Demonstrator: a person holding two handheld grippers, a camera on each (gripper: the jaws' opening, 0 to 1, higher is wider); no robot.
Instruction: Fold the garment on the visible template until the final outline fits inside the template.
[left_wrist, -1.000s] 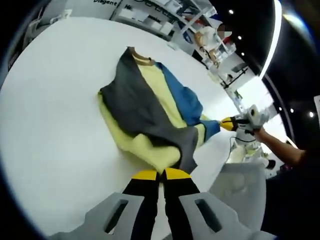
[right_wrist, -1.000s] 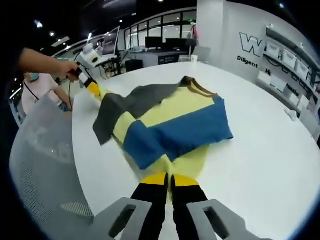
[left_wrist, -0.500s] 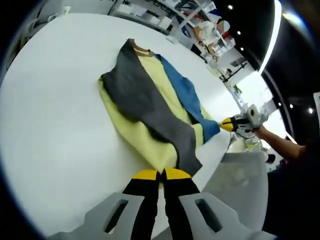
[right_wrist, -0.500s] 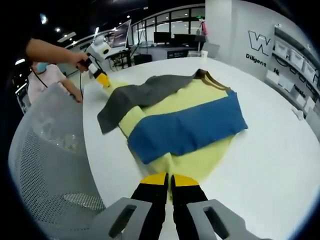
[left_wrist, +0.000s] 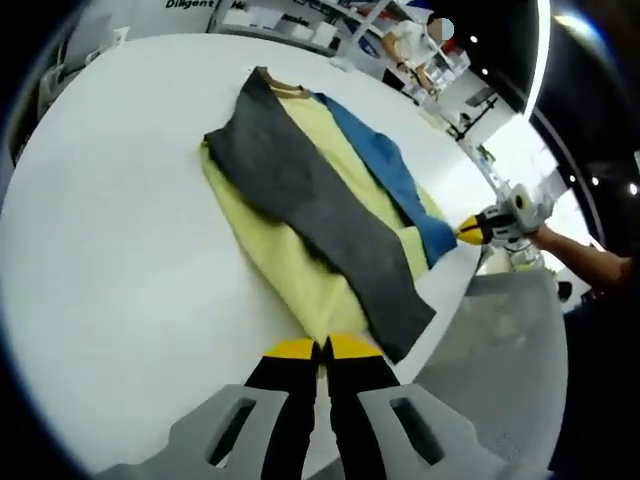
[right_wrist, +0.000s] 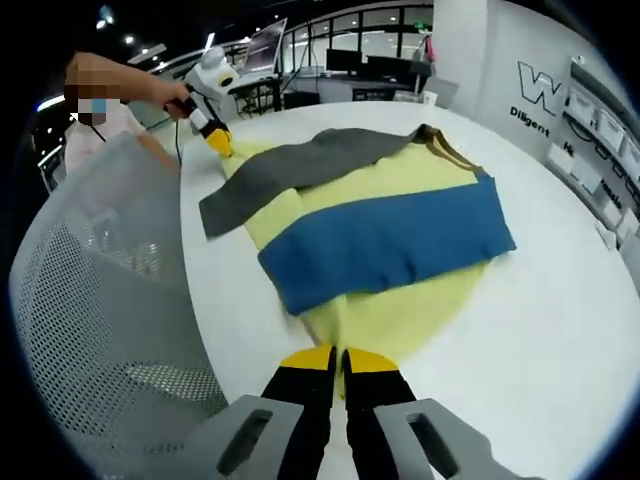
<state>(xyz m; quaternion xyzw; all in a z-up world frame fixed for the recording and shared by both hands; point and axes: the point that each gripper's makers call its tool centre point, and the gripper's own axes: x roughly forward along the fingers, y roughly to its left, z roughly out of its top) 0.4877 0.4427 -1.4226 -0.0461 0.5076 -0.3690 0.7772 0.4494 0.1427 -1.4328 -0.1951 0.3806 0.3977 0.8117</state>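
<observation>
The yellow, blue and grey soft sweater (left_wrist: 320, 200) lies on the round white desk (left_wrist: 110, 270), near its edge. It looks flatter and more stretched out than a second ago. The left tool (left_wrist: 320, 347) is pinched tight on the yellow hem. The right tool (right_wrist: 340, 358) is pinched tight on the other yellow edge. A grey mesh chair (right_wrist: 90, 330) stands beside the desk.

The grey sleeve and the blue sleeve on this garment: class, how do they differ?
The grey sleeve is dark grey; the blue sleeve is bright blue. In the right gripper view the grey sleeve's end reaches past the yellow body onto the white table, while the blue sleeve lies across the body. Both are folded over it.
</observation>
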